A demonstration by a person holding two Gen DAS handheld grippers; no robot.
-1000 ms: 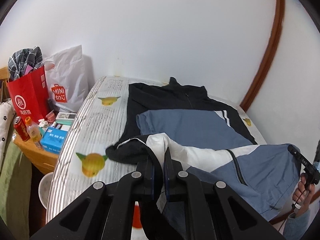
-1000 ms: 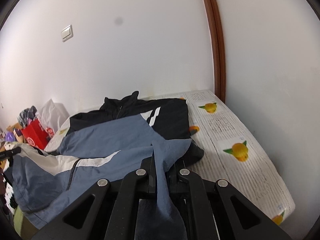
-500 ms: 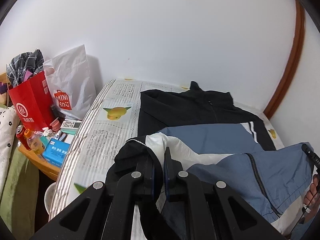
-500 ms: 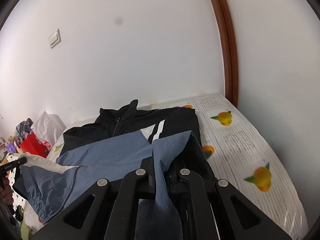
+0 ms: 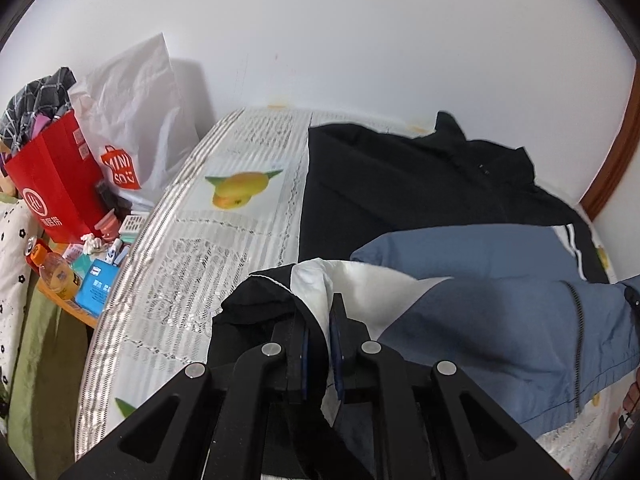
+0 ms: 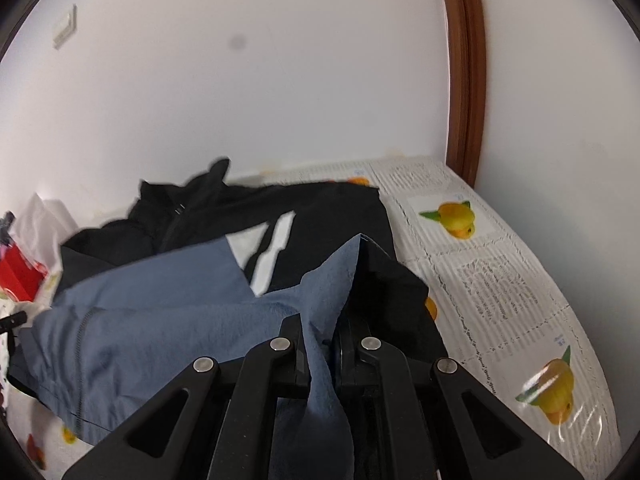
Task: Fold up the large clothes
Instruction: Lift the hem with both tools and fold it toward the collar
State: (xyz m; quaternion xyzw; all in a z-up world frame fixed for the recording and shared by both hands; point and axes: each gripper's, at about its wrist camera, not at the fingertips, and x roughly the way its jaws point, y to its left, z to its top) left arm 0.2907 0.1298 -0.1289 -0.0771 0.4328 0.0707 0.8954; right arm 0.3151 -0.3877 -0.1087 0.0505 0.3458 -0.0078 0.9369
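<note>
A black, blue and white zip jacket point(image 5: 420, 200) lies on the bed, collar toward the far wall. Its lower part is lifted and doubled over toward the collar. My left gripper point(image 5: 319, 322) is shut on the jacket's white and black hem corner. My right gripper point(image 6: 322, 330) is shut on the blue hem corner of the jacket point(image 6: 168, 292). Both hold the fabric above the mattress. In the right wrist view the left gripper's tip point(image 6: 14, 319) shows at the far left edge.
The bed point(image 5: 224, 232) has a white sheet with fruit prints and stands against a white wall. A bedside table point(image 5: 76, 308) at left holds a red bag point(image 5: 52, 184), a white MINISO bag point(image 5: 132, 120), bottles and boxes. A brown door frame point(image 6: 466, 80) stands at right.
Both grippers have carried the jacket's hem forward toward the collar, so the folded lower part now covers more of the jacket. Both stayed shut on the fabric.
</note>
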